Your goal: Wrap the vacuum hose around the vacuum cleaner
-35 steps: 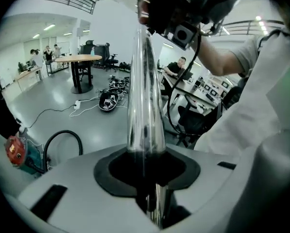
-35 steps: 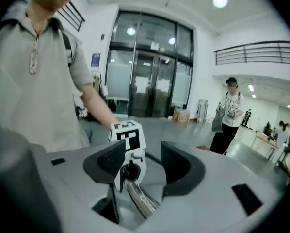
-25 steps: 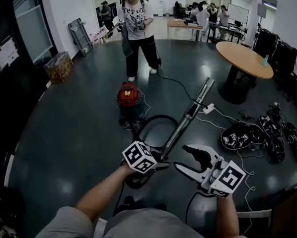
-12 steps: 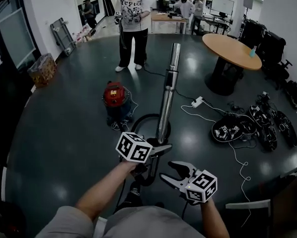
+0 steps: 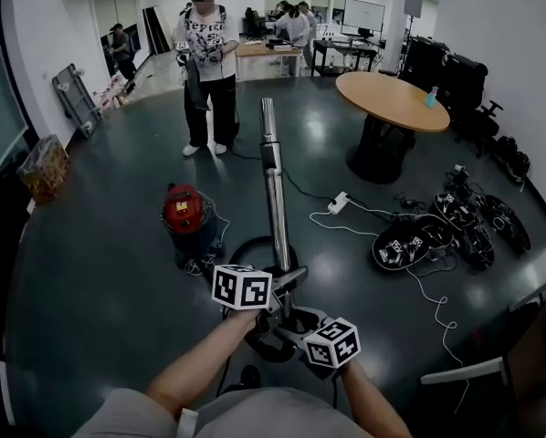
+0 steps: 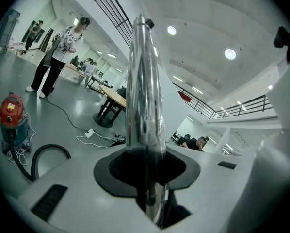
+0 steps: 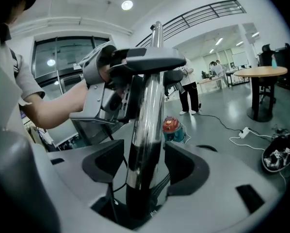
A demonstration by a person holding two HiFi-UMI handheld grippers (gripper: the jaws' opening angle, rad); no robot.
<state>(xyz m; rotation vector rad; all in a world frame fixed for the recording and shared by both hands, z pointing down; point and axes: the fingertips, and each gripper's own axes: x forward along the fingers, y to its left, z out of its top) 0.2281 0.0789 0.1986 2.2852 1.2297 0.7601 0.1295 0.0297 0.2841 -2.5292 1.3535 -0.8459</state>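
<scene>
The chrome wand of the vacuum hose stands nearly upright in front of me. My left gripper is shut on the wand, its dark pads tight against the tube. Just below it, my right gripper has the same wand between its jaws; these have just been opening, and a gap shows beside the tube. The black hose loops on the floor behind the wand. The red vacuum cleaner stands further off to the left, also seen in the left gripper view.
A person stands beyond the cleaner, with a black cable running along the floor. A round wooden table is at the right, a white power strip with cords nearby. Black gear is piled at the right, a box at the left.
The wand has swung from leaning right to nearly upright. My right gripper has dropped and moved in under the left one, so the wand now sits between its jaws.
</scene>
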